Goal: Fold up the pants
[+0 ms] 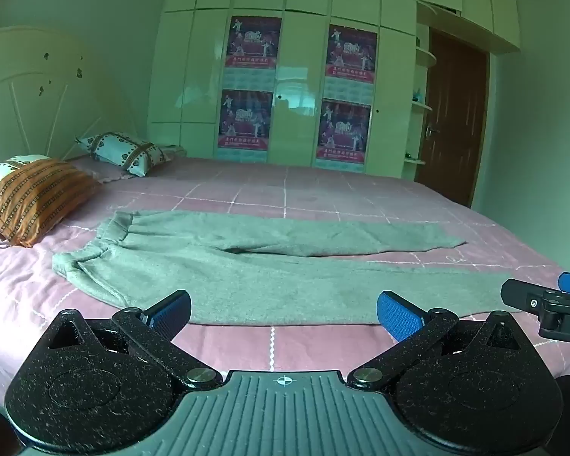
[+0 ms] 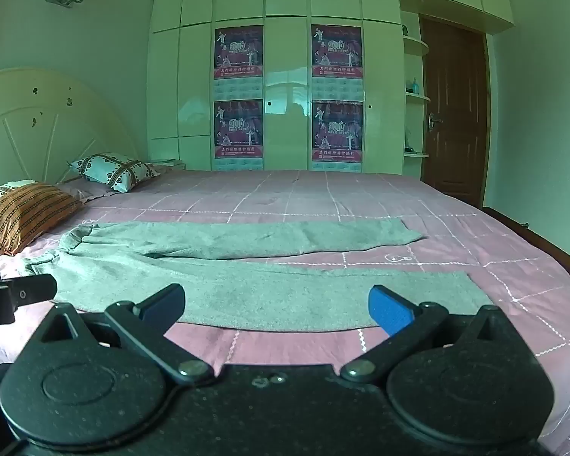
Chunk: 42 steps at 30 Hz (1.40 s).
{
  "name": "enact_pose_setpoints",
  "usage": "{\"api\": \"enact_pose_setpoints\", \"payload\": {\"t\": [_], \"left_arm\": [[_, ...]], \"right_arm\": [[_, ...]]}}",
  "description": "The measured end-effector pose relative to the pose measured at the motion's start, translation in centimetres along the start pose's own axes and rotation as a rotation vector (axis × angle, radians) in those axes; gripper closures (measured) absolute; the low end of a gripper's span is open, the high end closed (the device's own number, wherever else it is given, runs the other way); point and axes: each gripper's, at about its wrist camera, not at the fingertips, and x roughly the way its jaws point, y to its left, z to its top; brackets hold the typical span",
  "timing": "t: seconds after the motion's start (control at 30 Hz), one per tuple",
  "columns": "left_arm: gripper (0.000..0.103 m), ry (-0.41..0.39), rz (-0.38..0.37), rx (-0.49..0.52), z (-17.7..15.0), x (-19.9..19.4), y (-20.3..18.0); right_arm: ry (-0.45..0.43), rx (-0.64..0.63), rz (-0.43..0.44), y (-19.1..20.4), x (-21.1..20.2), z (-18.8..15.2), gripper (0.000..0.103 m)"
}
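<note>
Grey-green pants (image 1: 247, 266) lie flat on the pink checked bed (image 1: 323, 197), waistband to the left near the pillows, both legs stretched to the right and slightly apart. They also show in the right wrist view (image 2: 247, 285). My left gripper (image 1: 284, 313) is open and empty, just short of the near leg's front edge. My right gripper (image 2: 276, 306) is open and empty at the same edge, further right. Each gripper shows at the edge of the other's view: the right one (image 1: 551, 304) and the left one (image 2: 15, 296).
An orange striped pillow (image 1: 38, 201) and a white patterned pillow (image 1: 125, 152) lie at the headboard on the left. A white wardrobe with posters (image 1: 292, 95) stands behind the bed and a brown door (image 1: 456, 121) is at the right. Bare pink sheet lies beyond the pants.
</note>
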Motion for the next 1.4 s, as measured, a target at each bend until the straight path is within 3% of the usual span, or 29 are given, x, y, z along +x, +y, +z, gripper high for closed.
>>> {"api": "enact_pose_setpoints", "payload": {"t": [1.4], "left_arm": [[0.0, 0.022, 0.016, 0.012, 0.36, -0.16, 0.4]], "right_arm": [[-0.001, -0.009, -0.002, 0.07, -0.03, -0.01, 0.006]]}}
